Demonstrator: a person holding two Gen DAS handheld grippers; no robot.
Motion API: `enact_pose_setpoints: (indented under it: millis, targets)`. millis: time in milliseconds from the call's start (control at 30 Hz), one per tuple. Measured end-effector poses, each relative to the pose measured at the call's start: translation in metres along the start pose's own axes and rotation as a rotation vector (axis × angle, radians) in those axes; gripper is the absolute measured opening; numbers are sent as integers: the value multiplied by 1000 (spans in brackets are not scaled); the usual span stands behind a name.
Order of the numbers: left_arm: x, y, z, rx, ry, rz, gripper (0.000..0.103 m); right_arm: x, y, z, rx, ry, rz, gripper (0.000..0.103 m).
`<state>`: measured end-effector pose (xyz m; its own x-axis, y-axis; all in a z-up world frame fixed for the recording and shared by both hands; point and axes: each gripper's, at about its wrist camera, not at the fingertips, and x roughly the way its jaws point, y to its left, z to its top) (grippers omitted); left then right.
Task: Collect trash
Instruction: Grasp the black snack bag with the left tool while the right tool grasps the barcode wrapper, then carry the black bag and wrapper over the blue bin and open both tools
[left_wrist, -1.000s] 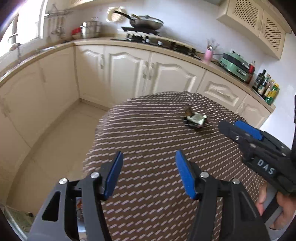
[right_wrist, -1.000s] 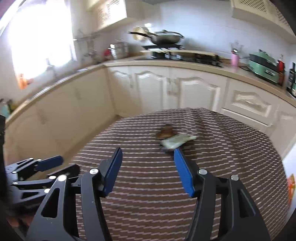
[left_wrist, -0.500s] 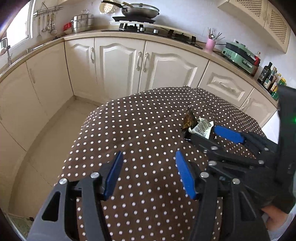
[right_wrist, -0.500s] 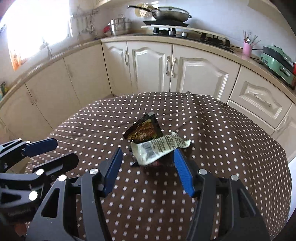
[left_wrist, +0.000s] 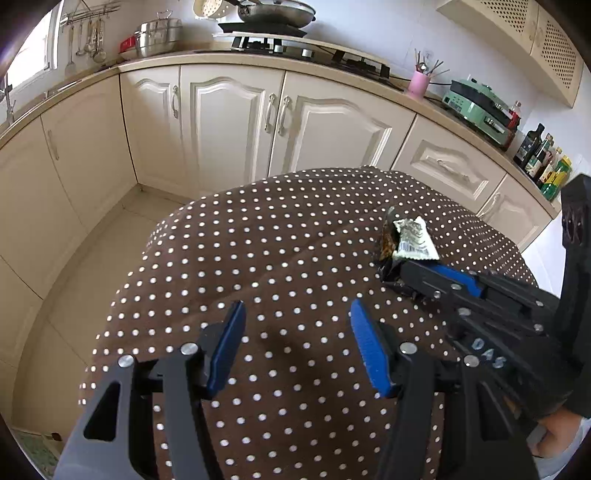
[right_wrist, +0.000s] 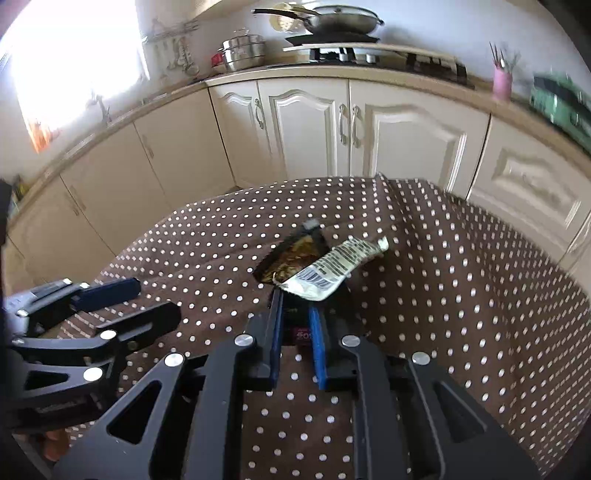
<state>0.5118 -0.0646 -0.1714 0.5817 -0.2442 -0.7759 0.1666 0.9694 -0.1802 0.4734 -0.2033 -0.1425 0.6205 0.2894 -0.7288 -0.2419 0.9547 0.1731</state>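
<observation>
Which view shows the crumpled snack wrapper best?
The right wrist view: the wrapper sits centred, its barcode and dark inner side clear, near end between the right gripper fingers. The left wrist view shows it small, off right, partly hidden.

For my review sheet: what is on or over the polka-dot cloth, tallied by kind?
Dark snack packet: 1
Pale barcoded wrapper: 1, lying across the packet
Tongs: 2. The left tongs are open and empty. The right tongs have just been closing, with the packet's near end between their jaws.
Total: 4
</observation>
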Motion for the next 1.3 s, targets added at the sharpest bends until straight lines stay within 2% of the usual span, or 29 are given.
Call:
enact_pose_setpoints:
  millis: [67,100,167,300,333,400,433,500,633,733,833,933,967,1000,1067,1300]
  targets:
    - [3,-4,1,2,2,-1,58,-5,-5,0,3,-17,-9,35]
    - [3,-5,1,1,2,0,58,-7,-7,-1,10,-15,3,38]
    - [5,-11,2,6,1,-12,58,-11,-17,-1,81,-17,67,42]
    - [8,-19,6,12,2,-9,58,-5,-29,8,171,2,116,42]
    - [8,-19,6,11,1,-8,58,-2,-31,10,185,6,117,39]
    - [9,-23,7,14,1,-8,58,1,-36,11,210,13,98,15]
    - [9,-24,8,15,0,-7,58,1,-37,12,212,9,101,13]
    - [11,-29,9,22,1,-12,58,-2,-39,9,207,-2,85,2]
    - [18,-42,15,29,0,-29,58,-22,-35,10,154,-79,-17,0]
    - [24,-50,23,18,-10,-40,58,-40,-29,9,67,-126,-124,0]
    - [32,-58,30,18,-15,-51,58,-45,-34,7,55,-131,-143,0]
    - [49,-65,35,31,6,-22,57,-40,-39,2,58,-119,-128,0]
    - [54,-69,35,43,15,-12,47,-41,-41,-4,58,-116,-126,0]
    - [57,-72,35,57,19,-12,41,-39,-41,-4,59,-112,-123,0]
    - [60,-77,35,89,15,-19,17,-38,-41,-6,58,-105,-115,0]
    - [30,-69,30,117,-43,-39,13,-50,-21,-2,35,-128,-90,0]
